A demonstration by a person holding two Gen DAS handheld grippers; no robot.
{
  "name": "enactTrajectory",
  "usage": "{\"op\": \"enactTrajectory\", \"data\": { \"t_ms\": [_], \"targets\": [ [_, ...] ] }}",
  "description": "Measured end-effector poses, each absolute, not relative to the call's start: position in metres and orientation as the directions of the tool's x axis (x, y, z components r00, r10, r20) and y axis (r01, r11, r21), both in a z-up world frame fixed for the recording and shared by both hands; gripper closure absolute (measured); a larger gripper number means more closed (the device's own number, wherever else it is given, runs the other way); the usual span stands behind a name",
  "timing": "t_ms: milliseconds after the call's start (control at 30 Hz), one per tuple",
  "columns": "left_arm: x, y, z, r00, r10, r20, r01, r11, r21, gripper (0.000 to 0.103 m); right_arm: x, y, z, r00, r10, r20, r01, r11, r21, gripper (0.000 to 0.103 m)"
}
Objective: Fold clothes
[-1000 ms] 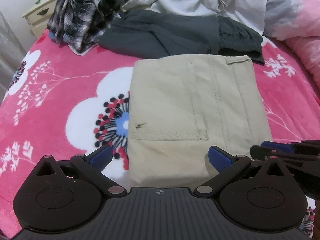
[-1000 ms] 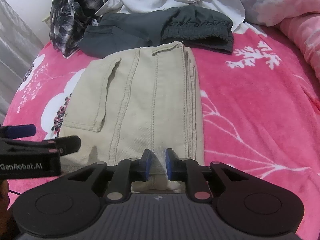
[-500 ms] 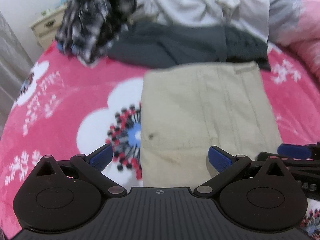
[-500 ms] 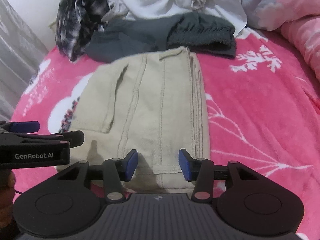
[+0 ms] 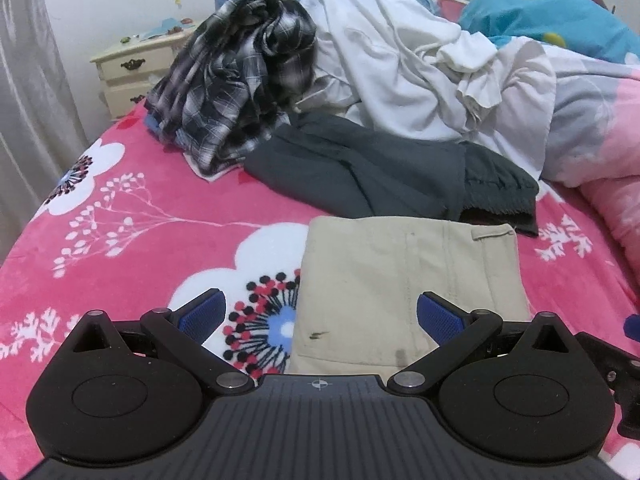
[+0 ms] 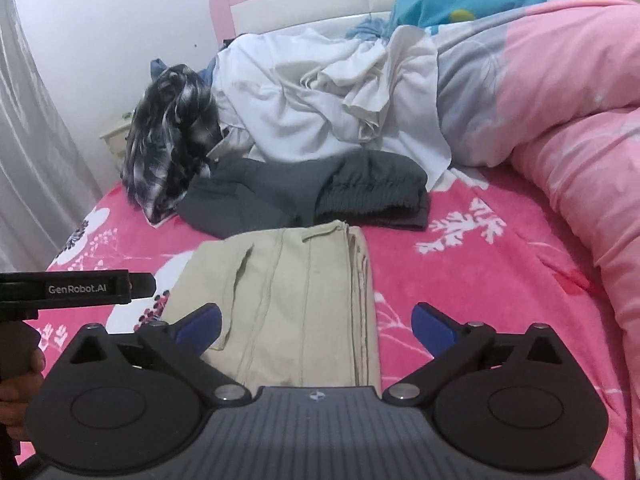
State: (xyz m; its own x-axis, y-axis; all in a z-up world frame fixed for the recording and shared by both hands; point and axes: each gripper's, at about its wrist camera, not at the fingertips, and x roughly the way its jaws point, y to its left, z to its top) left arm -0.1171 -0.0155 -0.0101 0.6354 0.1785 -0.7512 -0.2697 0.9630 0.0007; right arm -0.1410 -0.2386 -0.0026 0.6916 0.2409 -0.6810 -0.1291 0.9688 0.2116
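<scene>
One bed fills both views, covered by a pink floral blanket [image 5: 168,216]. A rolled pink and grey duvet [image 6: 560,128] lies along the right side, with a teal patterned cover [image 5: 560,20] at the far right by the pink and white headboard [image 6: 300,12].

A heap of white garments [image 5: 400,76] sits at the far centre. A crumpled black and white plaid shirt [image 5: 236,92] is piled at its left, touching it. A dark grey garment [image 5: 372,176] with a gathered waistband lies spread in front of both, at the near edge of the heap.

The folded khaki trousers [image 5: 380,280] lie flat on the blanket, centre near, their far edge just beside the dark grey garment and their near edge hidden under the gripper bodies. A pocket panel shows on the left portion and stacked folded edges on the right; a small dark mark sits near the left near corner.

A cream nightstand [image 5: 132,68] stands at the far left beside a grey curtain [image 6: 36,160].

The left gripper [image 5: 320,316] hovers over the trousers' left part, jaws spread wide, nothing between the pads. The right gripper [image 6: 316,326] hovers over the trousers' right part, its jaws opening to full spread, gripping nothing. A hand [image 6: 18,392] shows at the left edge of the right wrist view.
</scene>
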Motion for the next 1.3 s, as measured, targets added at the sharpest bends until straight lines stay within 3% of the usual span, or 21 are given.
{"op": "enactTrajectory", "data": {
  "t_ms": [600,1067,1300],
  "targets": [
    [-0.122,-0.014,-0.012,0.651,0.168,-0.74,-0.272,0.962,-0.02,0.0,-0.149,-0.232,0.001,0.728,0.244,-0.641,-0.153,0.969,0.194,0.0],
    [-0.119,-0.008,-0.023,0.626,0.185,-0.757,-0.319,0.947,-0.032,0.0,-0.146,-0.239,-0.014,0.681,0.3,-0.668,-0.141,0.949,0.281,0.0],
    [-0.114,-0.005,-0.041,0.551,0.297,-0.78,-0.317,0.939,0.133,0.0,-0.138,-0.255,-0.028,0.652,0.31,-0.692,-0.078,0.935,0.346,0.0]
  ]
}}
